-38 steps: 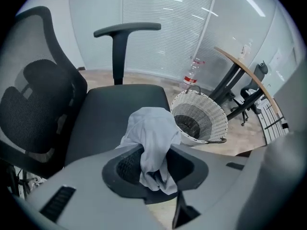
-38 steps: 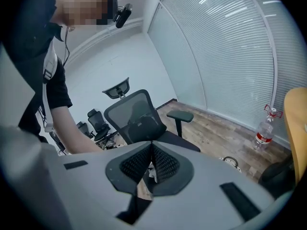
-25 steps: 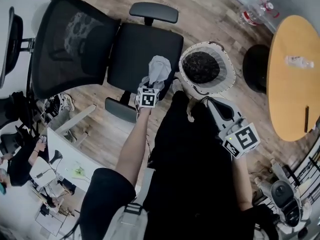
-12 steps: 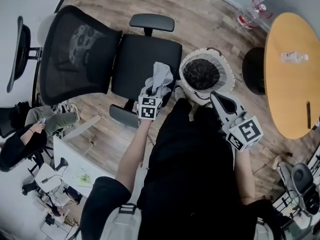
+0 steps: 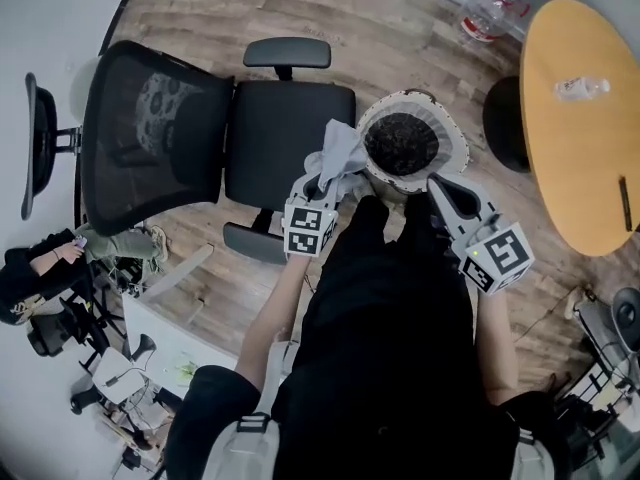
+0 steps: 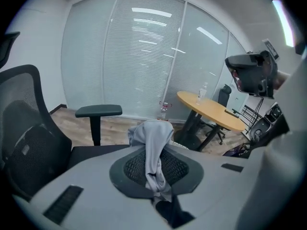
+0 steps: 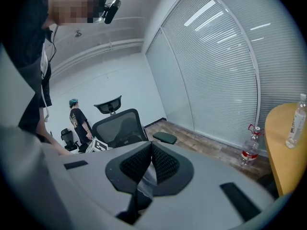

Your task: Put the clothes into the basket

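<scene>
One garment is in play: a grey garment (image 5: 343,154) pinched in the left claw (image 5: 322,181), whose jaws are closed on a narrow fold while the rest bunches above them and drapes over the pads. In the head view it hangs at the left edge of the round basket (image 5: 455,158), between that rim and the seat of the office chair (image 5: 290,128), and not clearly over the opening. The basket stands on the wooden floor (image 5: 420,28) and already holds something dark (image 5: 400,143). The main risk, as I judge it, is letting go too soon. From this spot the cloth would likely slide down outside the rim onto the floor, or end up draped across the rim, half in and half out. The grip takes only a small part of the fabric, so a quick swing could pull it free, and a loose tail could catch the rim. The right claw (image 5: 440,188) hovers at the basket's near side, jaws together on nothing, so it gives no support.
</scene>
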The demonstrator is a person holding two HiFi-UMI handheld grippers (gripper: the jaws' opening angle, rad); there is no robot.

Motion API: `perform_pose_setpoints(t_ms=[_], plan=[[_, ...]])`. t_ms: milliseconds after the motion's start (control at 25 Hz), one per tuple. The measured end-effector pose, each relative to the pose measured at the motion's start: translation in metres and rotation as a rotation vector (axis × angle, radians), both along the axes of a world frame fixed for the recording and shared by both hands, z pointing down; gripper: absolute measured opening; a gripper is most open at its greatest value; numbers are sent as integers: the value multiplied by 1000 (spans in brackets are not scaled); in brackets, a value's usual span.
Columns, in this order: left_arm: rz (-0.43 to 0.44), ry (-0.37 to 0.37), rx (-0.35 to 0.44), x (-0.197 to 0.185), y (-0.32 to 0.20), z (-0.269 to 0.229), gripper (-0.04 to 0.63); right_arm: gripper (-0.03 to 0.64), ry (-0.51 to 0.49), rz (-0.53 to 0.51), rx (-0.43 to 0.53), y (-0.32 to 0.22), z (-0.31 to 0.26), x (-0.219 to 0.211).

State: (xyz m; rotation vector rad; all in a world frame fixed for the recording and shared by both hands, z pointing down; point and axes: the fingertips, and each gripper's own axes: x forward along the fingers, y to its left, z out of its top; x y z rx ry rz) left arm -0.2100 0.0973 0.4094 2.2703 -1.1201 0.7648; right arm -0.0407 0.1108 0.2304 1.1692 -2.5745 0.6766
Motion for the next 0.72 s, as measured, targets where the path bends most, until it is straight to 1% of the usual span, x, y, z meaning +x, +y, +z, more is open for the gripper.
perform_pose_setpoints(t_ms=[280,440,560,720], plan=[[75,30,19,44,-5,-20,51,17,-4,49,-6,1,2,33],[94,41,31,73,-12,-28,51,17,-6,70,-12,0,6,60],[109,46,27,97,-13,-28,51,17,-9,80,-26,0,9,80],[121,40,12,126,-16,-19,51,17,-12,67,-45,-4,18,98]])
